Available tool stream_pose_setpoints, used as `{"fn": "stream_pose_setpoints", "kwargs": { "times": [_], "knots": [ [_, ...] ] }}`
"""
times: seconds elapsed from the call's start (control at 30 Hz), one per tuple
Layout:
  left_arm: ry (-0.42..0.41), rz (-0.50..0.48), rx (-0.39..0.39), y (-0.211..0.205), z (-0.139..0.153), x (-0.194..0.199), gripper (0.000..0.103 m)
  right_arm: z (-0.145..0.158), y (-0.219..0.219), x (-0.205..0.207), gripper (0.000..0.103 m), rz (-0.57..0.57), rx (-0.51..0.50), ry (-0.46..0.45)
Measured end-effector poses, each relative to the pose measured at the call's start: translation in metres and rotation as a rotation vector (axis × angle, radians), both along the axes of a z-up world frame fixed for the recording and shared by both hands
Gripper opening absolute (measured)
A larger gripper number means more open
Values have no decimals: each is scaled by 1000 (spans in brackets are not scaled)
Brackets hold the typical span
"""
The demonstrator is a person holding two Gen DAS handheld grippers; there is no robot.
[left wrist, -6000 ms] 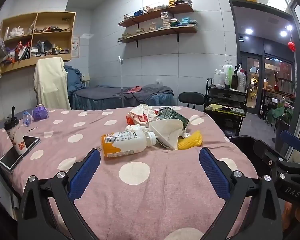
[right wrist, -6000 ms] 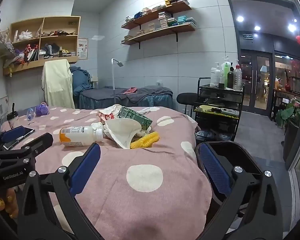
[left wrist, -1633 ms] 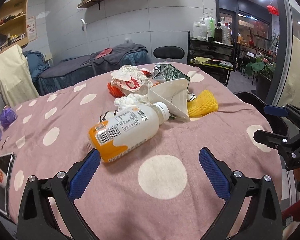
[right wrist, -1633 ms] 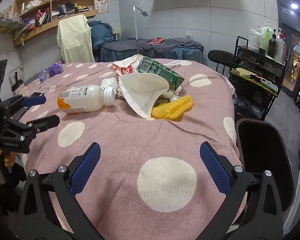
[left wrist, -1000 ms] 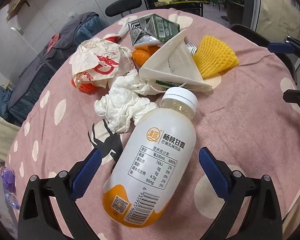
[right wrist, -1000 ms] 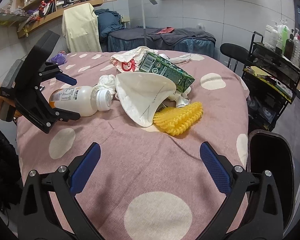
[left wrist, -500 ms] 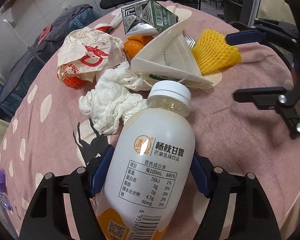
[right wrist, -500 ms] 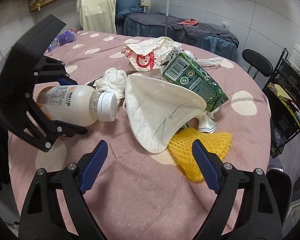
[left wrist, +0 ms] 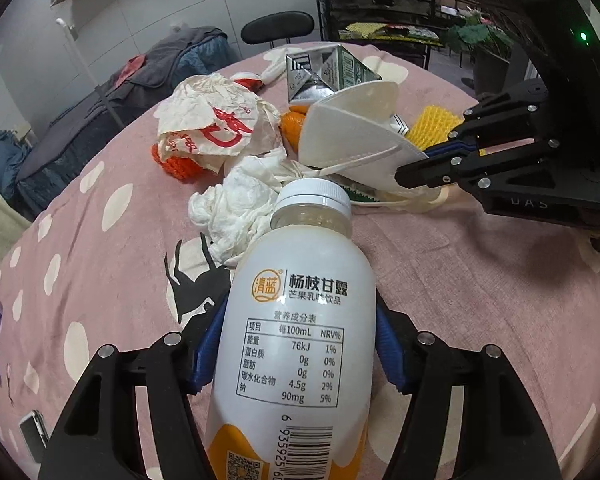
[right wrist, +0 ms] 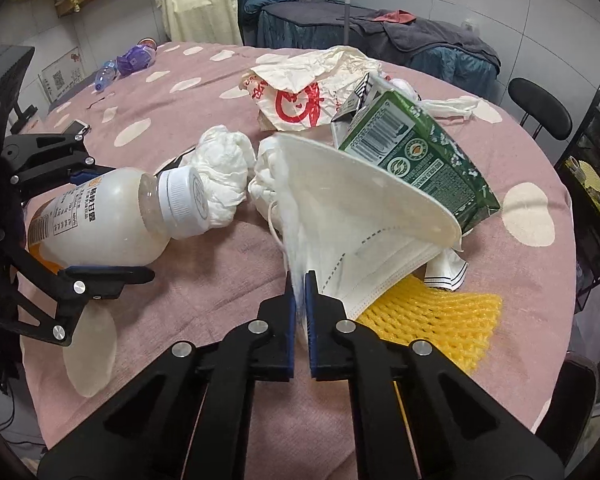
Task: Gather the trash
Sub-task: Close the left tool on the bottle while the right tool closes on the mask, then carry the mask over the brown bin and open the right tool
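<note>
My left gripper (left wrist: 296,344) is shut on a white plastic drink bottle (left wrist: 300,332) with an orange base, lying on the pink dotted tablecloth (left wrist: 460,280); the bottle also shows in the right wrist view (right wrist: 112,212). My right gripper (right wrist: 299,292) is shut on the edge of a white face mask (right wrist: 352,216); the mask also shows in the left wrist view (left wrist: 352,136). Around them lie crumpled tissue (right wrist: 224,168), a green carton (right wrist: 416,160), a red-printed paper wrapper (right wrist: 308,88) and yellow foam netting (right wrist: 436,316).
A phone (right wrist: 76,126) and a purple toy (right wrist: 134,58) lie at the table's far left. A black bin (right wrist: 564,408) stands off the table's right edge. A black chair (right wrist: 540,114) and a shelf cart (left wrist: 380,8) stand behind the table.
My left gripper closed tighter on the bottle. My right gripper moved in to the mask and closed on its edge.
</note>
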State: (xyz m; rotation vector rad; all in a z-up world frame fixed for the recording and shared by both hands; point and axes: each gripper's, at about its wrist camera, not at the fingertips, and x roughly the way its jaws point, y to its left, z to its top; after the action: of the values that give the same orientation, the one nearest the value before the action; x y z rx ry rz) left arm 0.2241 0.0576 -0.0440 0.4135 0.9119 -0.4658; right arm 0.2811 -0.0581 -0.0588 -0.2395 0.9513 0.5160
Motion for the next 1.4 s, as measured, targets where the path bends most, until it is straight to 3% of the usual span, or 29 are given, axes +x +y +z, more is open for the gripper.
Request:
{"fn": "stream_pose_setpoints", "kwargs": {
  "times": [0.37, 0.7, 0.97, 1.17, 1.3, 1.4],
  "knots": [
    [-176, 129, -157, 2, 24, -39, 61, 42, -26, -53, 3, -12, 136, -98],
    [-212, 171, -298, -17, 30, -70, 61, 71, -71, -94, 3, -122, 255, -183],
    [-235, 108, -373, -60, 39, -85, 61, 89, -148, -123, 3, -309, 311, -256],
    [-236, 26, -423, -104, 47, -84, 61, 96, -216, -142, 3, -476, 285, -306],
    [-223, -38, -451, -137, 49, -82, 61, 80, -258, -145, 3, -605, 244, -277],
    [-211, -84, -458, -164, 50, -81, 61, 49, -289, -142, 3, -688, 235, -207]
  ]
}}
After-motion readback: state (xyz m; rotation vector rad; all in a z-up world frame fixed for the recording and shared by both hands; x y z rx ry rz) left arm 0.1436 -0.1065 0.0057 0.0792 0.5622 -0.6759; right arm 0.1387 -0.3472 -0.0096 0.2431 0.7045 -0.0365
